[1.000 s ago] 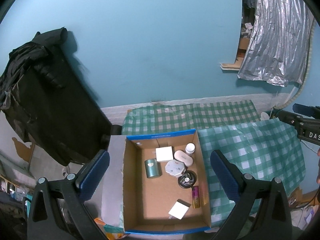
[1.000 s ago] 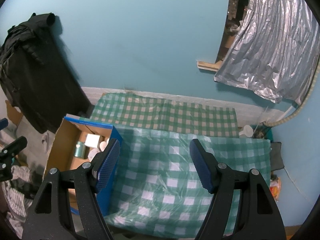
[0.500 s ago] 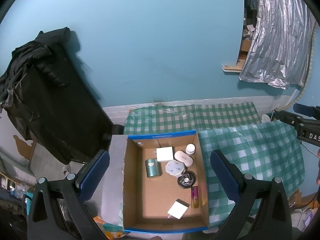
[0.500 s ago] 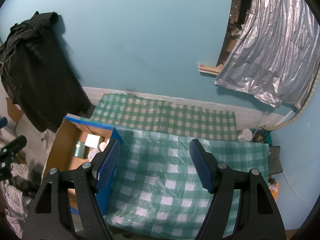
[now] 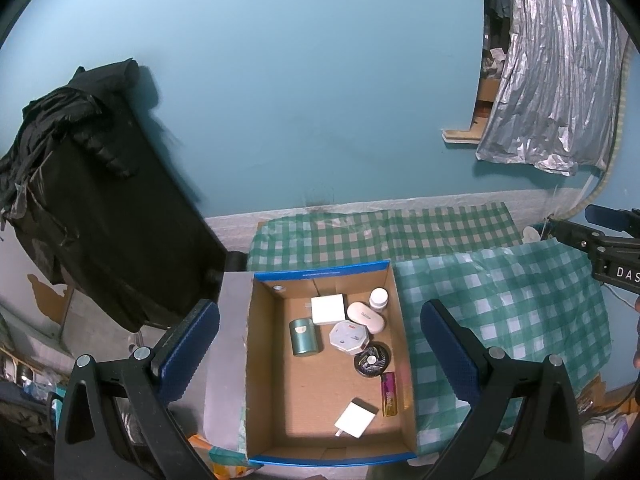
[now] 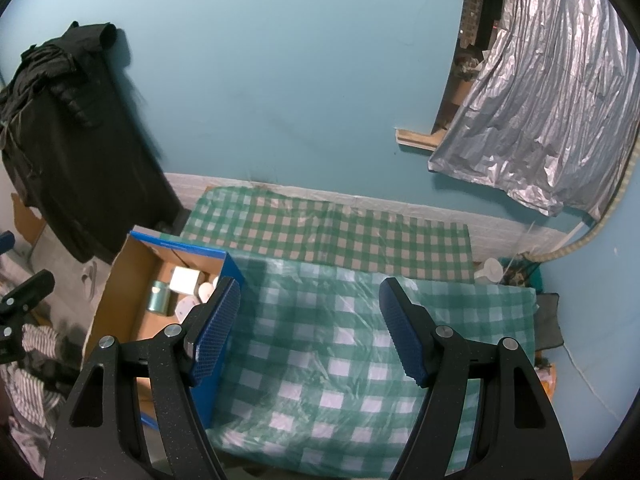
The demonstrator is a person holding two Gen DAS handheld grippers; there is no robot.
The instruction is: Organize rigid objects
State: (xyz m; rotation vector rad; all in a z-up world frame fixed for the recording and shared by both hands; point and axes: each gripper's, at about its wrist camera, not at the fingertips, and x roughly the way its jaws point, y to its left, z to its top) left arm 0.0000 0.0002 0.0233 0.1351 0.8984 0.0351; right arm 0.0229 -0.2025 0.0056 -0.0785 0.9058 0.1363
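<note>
1. Teal walls close in the room, with a green checked cloth spread over the counter and a silver foil sheet hanging at the far right.
2. Below and between the fingers of the left hand-held gripper sits an open cardboard box with a blue rim.
3. Inside it lie the rigid things: a teal tin, a white square box, a white oval case, a small white bottle, an octagonal white box, a dark round dish, a purple-gold bar and a white charger.
4. Both hand-held grippers are spread wide and carry nothing; the right hand-held gripper hangs over bare cloth, the box off to its left.
5. With everything boxed and the cloth bare, this fits either things waiting to be laid out or things already gathered in; I cannot tell which.
6. Any reach into the box would, I judge, go best straight down, clear of the walls, onto one piece at a time; the cluster ahead of the left fingers lies close together, some pieces touching.
</note>
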